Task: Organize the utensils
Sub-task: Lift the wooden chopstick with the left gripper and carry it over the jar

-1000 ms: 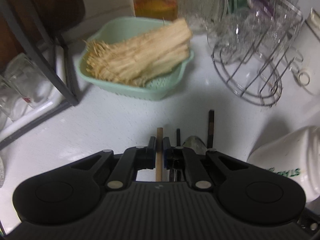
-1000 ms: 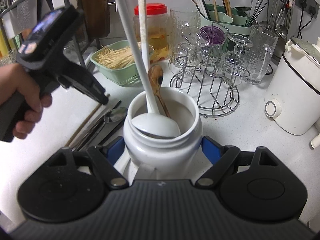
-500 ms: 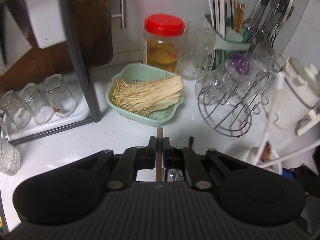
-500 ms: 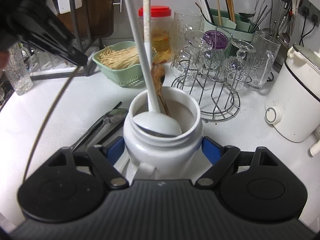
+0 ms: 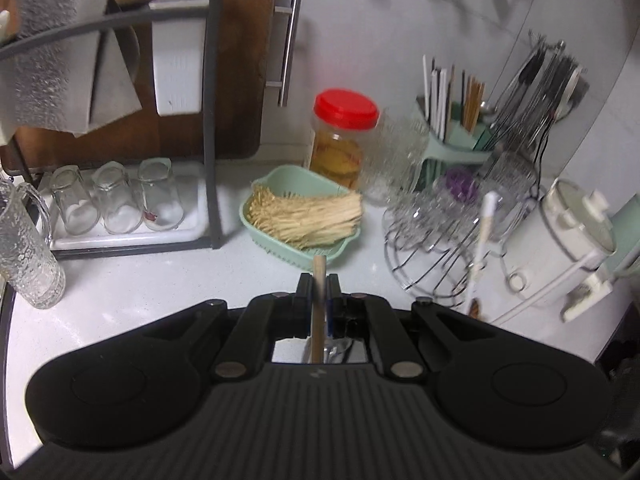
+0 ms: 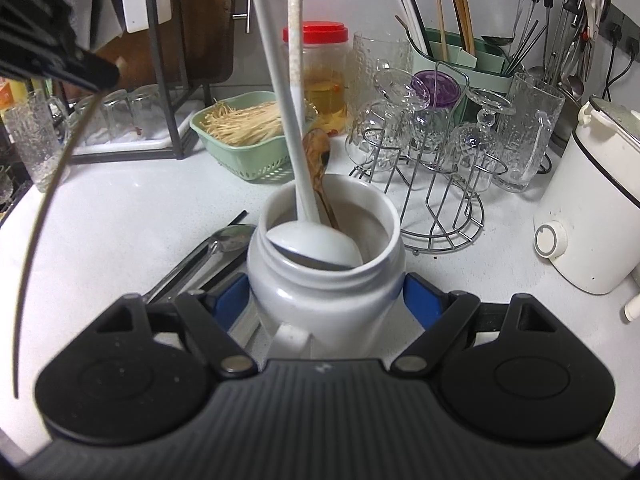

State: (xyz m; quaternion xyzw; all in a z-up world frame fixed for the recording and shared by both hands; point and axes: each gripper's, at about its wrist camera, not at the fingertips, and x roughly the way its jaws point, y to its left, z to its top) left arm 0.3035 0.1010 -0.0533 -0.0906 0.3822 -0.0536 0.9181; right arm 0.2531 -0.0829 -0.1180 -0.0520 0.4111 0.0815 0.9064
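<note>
Your left claw [image 5: 320, 292] pinches a thin wooden stick [image 5: 319, 308], apparently a chopstick, between jaws closed to a sliver, and holds it aloft over the white surface [image 5: 132, 292]. In the right wrist view the same stick [image 6: 48, 208] trails down from that claw [image 6: 96, 74] in a long arc bent by the lens, its free end far from the grip. Your right claw [image 6: 326, 300] stands wide, its blue pads flanking the white ceramic jar [image 6: 324, 280]; whether they press the jar is not clear. The jar sits on the surface and already carries a white ladle [image 6: 312, 236] and a wooden spoon [image 6: 320, 160].

The risk lies in that long, unsupported tail. Swing it toward the jar too low and it likely strikes the rim or the ladle's handle, which may twist the stick in your narrow grip or shake it loose. The ladle's bowl covers much of the mouth, so the opening left is small. The metal spoons [image 6: 208, 252] lying beside the jar, and the wire glass rack [image 6: 436, 196] near it, sit within reach of a careless sweep.
</note>
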